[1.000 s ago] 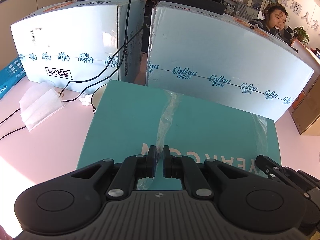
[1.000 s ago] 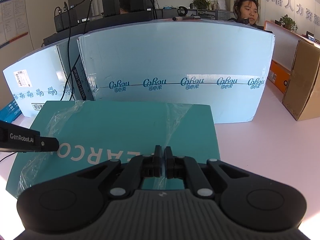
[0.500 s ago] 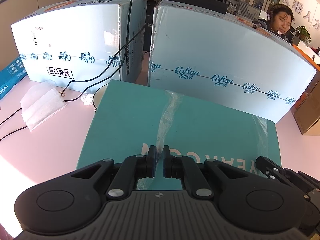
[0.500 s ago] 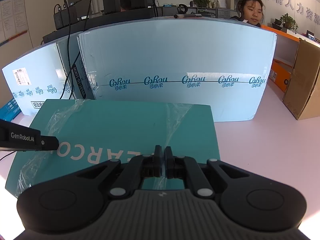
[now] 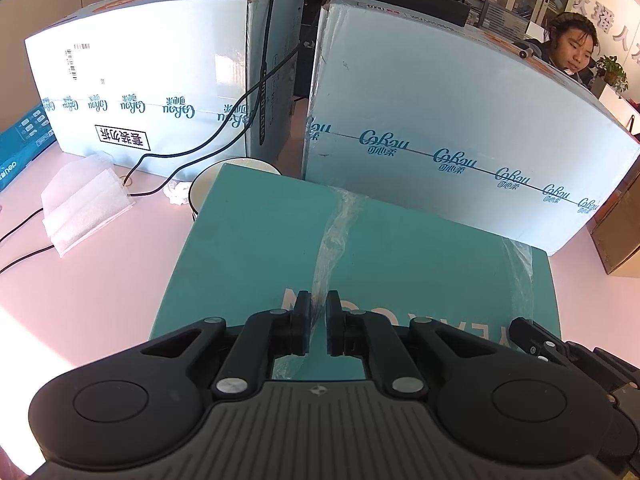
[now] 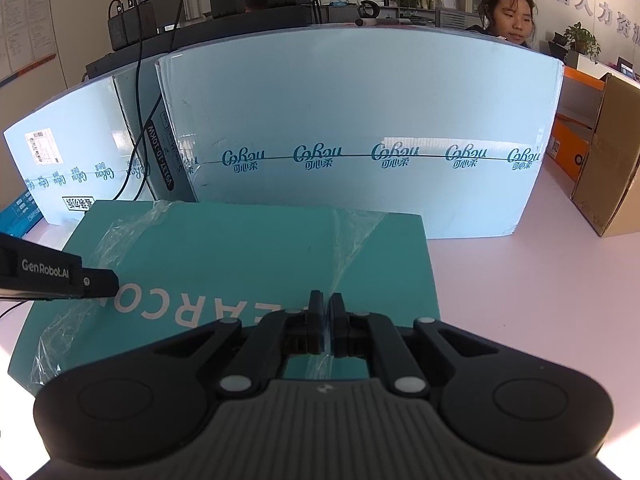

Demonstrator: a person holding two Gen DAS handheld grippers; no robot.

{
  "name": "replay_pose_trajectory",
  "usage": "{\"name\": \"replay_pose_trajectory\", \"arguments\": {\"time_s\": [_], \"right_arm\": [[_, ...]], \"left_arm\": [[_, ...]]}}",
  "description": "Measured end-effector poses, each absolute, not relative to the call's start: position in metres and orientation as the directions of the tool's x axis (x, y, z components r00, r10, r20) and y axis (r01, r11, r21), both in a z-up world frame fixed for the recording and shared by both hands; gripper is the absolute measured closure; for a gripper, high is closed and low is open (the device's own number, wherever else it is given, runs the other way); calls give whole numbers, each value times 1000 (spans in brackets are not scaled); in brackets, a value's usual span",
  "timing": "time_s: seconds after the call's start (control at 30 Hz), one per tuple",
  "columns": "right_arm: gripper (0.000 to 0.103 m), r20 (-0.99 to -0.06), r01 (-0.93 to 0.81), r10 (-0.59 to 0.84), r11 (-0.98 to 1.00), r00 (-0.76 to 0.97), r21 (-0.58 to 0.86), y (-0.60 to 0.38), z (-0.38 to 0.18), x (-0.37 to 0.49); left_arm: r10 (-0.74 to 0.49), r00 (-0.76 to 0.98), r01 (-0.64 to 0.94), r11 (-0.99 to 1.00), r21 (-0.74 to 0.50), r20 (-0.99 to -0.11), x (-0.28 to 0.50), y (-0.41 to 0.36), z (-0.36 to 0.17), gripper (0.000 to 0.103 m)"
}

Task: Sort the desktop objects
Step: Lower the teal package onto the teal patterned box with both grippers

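Pink desk point(image 5: 92, 292) carried a teal box point(image 5: 260, 248) lying flat, its long axis running 9 to 3 o'clock before two pale blue cartons point(image 6: 360, 120). Both grippers, left point(image 5: 318, 312) and right point(image 6: 327, 312), had fingers closed on plastic film strips point(image 5: 332, 240) wrapping it. A bowl point(image 5: 200, 188) peeked out at 10 o'clock, contents hidden.
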State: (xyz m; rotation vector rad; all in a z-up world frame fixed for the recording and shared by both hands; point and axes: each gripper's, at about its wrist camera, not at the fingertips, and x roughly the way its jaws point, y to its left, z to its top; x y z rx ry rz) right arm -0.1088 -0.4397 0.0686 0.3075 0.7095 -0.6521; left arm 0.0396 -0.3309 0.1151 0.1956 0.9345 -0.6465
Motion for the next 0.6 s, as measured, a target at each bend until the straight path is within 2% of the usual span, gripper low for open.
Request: {"name": "replay_pose_trajectory", "arguments": {"time_s": [0.6], "right_arm": [[97,-700,646,-432,762,569,55,-445,63,-107]], "left_arm": [[-419,407,598,794,-111,-812,45,-335,103,98]]}}
